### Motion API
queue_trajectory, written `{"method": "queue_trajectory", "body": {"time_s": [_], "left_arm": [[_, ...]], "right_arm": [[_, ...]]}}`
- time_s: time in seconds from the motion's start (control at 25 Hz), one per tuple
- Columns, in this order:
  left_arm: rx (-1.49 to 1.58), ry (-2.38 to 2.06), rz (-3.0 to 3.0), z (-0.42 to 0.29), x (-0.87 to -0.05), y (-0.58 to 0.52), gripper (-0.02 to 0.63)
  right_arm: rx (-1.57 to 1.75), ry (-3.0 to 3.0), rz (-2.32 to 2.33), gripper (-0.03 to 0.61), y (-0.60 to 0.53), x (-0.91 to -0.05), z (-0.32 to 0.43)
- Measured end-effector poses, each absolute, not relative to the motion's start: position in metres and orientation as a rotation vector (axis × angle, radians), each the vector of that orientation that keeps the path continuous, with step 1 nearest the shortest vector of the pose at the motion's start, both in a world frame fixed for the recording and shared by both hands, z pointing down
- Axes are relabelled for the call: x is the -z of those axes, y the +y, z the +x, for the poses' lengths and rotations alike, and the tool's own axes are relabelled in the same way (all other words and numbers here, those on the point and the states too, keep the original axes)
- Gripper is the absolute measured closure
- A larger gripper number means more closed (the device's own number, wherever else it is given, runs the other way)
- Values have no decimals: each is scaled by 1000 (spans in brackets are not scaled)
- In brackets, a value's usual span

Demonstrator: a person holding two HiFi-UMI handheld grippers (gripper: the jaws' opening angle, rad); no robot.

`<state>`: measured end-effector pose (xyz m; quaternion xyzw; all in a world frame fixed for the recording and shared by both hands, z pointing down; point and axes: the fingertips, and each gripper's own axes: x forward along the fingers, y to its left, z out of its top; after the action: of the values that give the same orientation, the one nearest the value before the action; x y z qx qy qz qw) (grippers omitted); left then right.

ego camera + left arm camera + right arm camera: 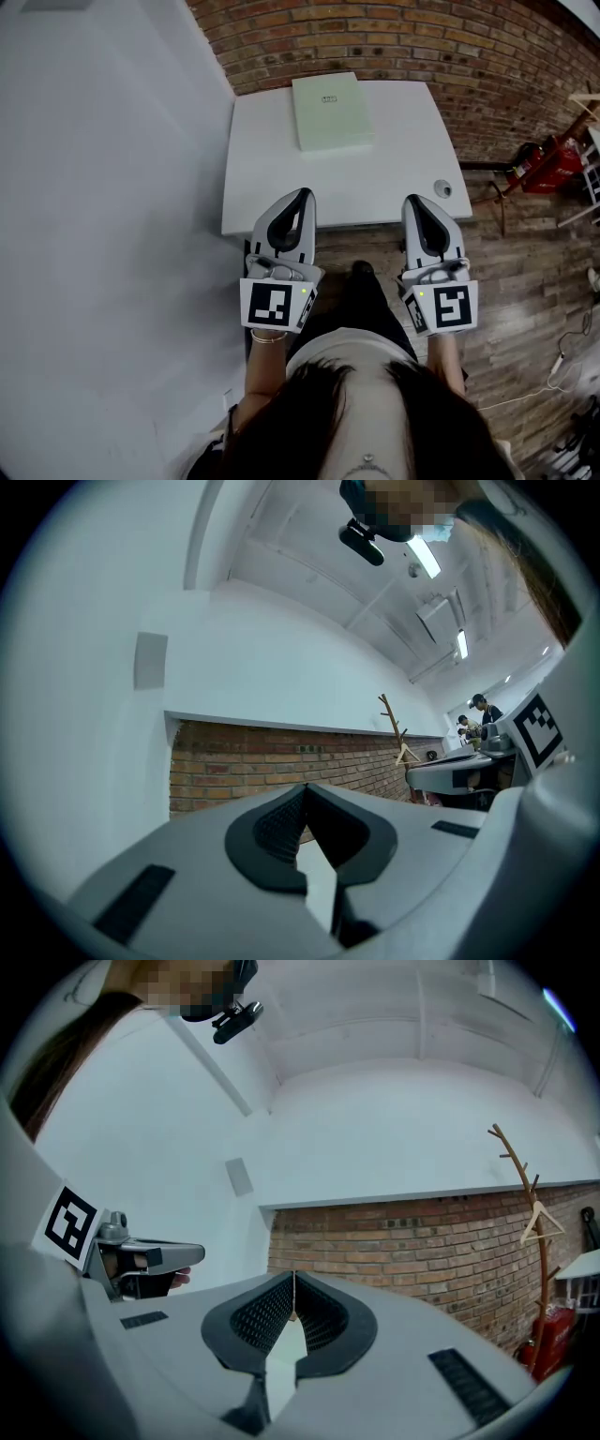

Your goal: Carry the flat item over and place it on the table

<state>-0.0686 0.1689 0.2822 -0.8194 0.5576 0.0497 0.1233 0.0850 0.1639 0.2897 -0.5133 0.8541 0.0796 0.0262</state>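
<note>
A pale green flat book (331, 113) lies at the far edge of the white table (281, 178), against the brick wall. My left gripper (303, 194) hovers over the table's near edge, shut with nothing in it. Its dark pads (281, 822) meet at the tips in the left gripper view. My right gripper (413, 201) is level with it on the right, also shut and empty. Both grippers are well short of the book. In both gripper views the jaws tilt upward toward wall and ceiling, and the book is not seen there.
A white wall (103, 187) runs along the table's left side. The brick wall (394, 37) stands behind it. A small round grommet (442, 188) sits in the table's right edge. Red equipment (548, 164) and a wooden coat rack (530, 1213) stand to the right on the wood floor.
</note>
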Motion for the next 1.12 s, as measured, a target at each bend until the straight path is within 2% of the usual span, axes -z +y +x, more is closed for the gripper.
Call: {"method": "queue_trajectory", "body": {"time_s": [1.12], "left_arm": [[-129,1734,-2361,-83,-297,168,603]], "right_arm": [[-242,2641,-1609,537,162,-296,85]]}}
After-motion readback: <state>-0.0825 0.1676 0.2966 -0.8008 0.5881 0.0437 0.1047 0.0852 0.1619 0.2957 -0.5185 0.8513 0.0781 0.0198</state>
